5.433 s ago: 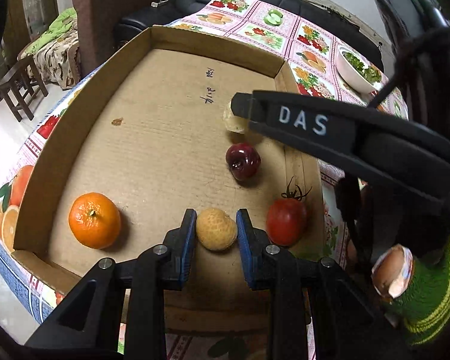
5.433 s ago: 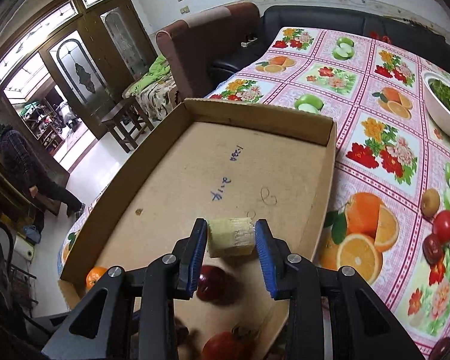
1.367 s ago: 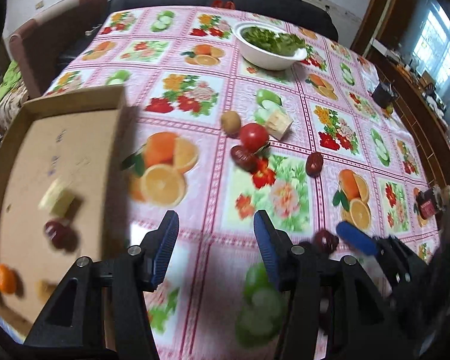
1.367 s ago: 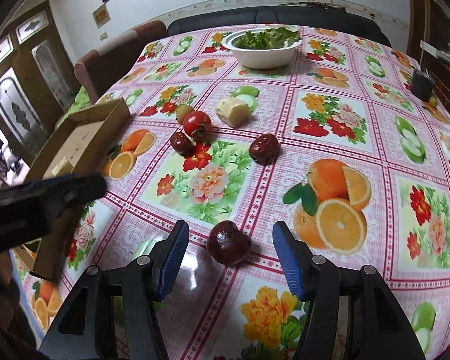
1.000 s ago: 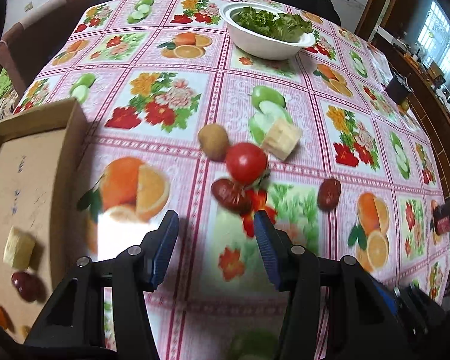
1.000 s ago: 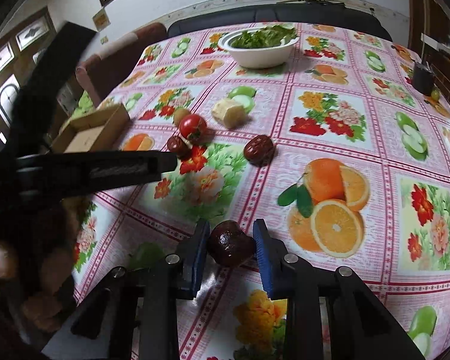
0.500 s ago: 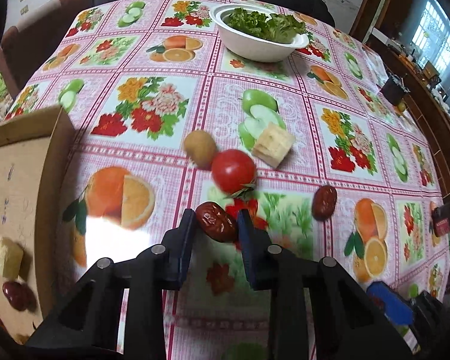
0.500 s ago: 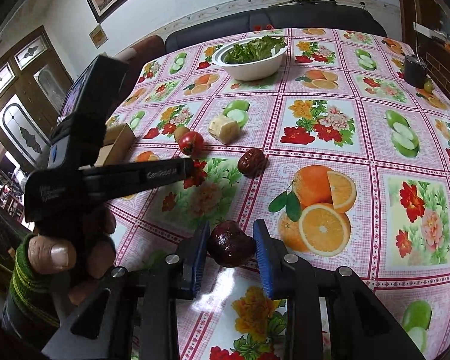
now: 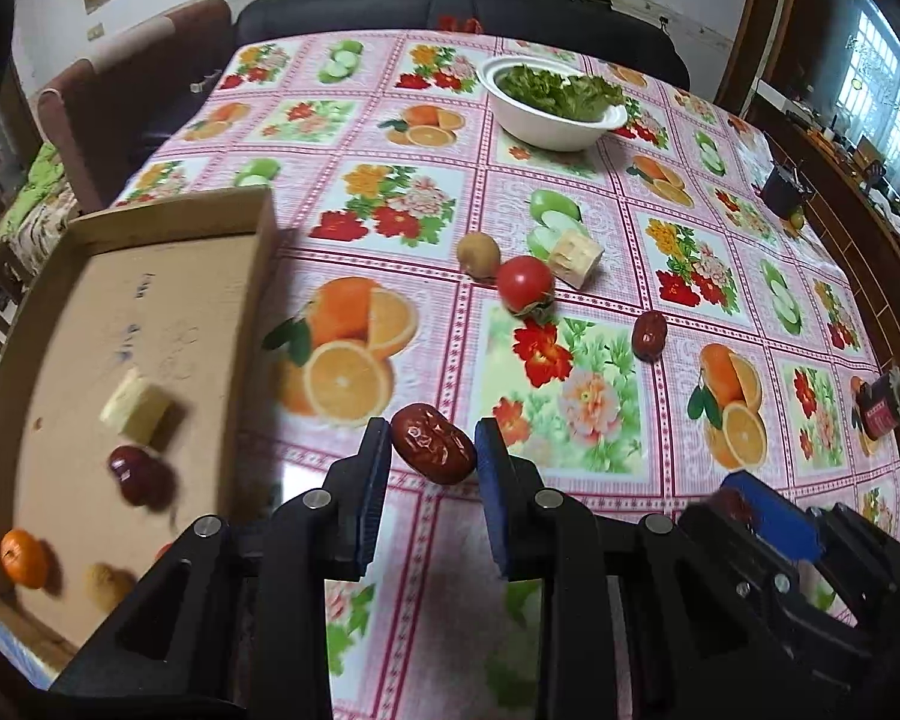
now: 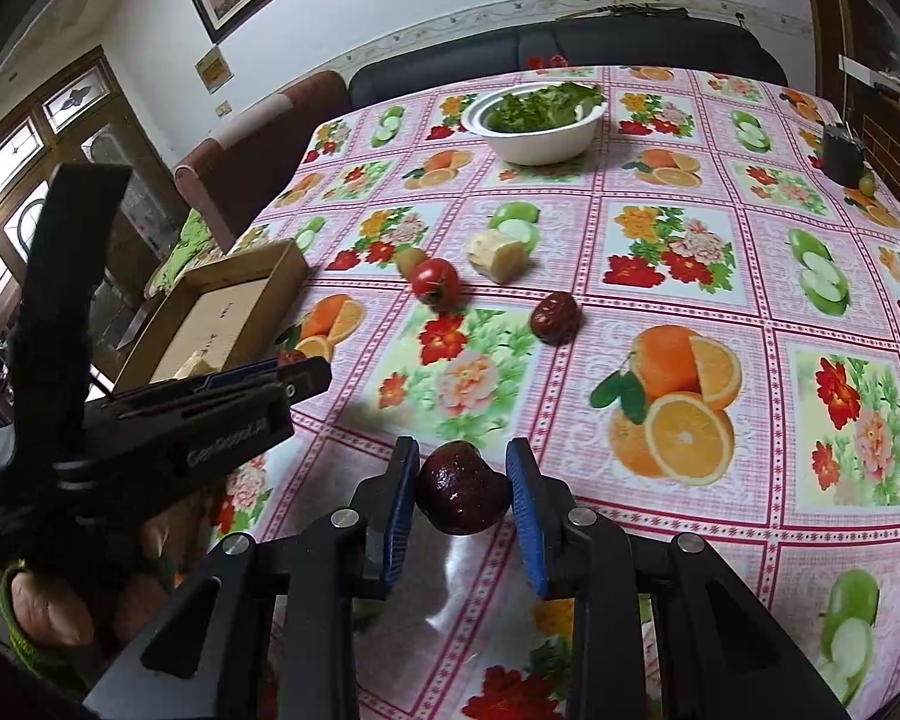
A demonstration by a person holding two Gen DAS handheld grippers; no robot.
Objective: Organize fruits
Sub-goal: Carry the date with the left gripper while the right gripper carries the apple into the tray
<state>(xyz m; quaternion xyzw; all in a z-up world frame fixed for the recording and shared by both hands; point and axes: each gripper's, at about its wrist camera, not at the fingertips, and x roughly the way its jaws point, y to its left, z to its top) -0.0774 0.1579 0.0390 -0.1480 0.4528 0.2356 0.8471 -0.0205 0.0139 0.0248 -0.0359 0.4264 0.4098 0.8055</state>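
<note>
My left gripper is shut on a wrinkled red date and holds it above the tablecloth. My right gripper is shut on a dark red apple, also off the table. On the cloth lie a tomato, a kiwi, a pale yellow chunk and another date. The cardboard box at the left holds a yellow chunk, a dark red fruit, an orange and a tan fruit.
A white bowl of greens stands at the far side of the table. A dark cup stands near the right edge. A sofa and armchair border the far side. The left gripper body shows in the right wrist view.
My left gripper has lifted the date off the cloth and drawn back toward the box. My right gripper has raised the dark red apple a little.
</note>
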